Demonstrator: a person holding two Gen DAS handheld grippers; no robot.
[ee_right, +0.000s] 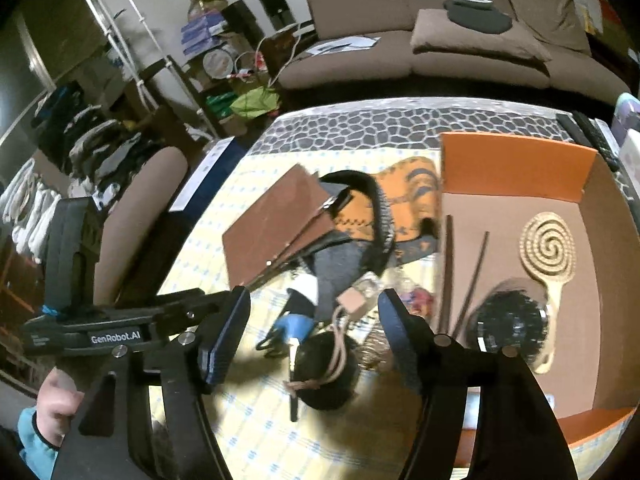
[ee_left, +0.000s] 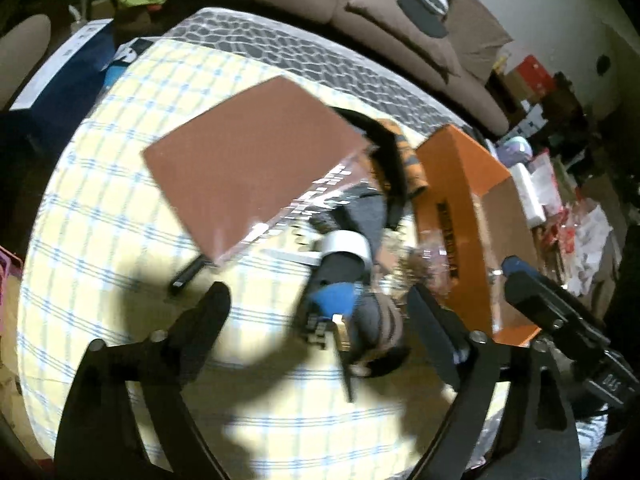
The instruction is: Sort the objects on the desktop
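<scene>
Clutter [ee_right: 320, 300] lies heaped ahead of both spread, empty grippers, left gripper [ee_left: 320, 304] and right gripper [ee_right: 314, 312], probably awaiting sorting into the orange box [ee_right: 516, 168] right of the jaws, which holds brushes.

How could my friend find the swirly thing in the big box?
Start at the orange box on the right side of the checked tablecloth. Inside, on its brown floor, lies the swirly straw paddle near the right wall. It is pale tan with a spiral face and a handle, unlike the round black brush beside it and the thin dark sticks.
</scene>
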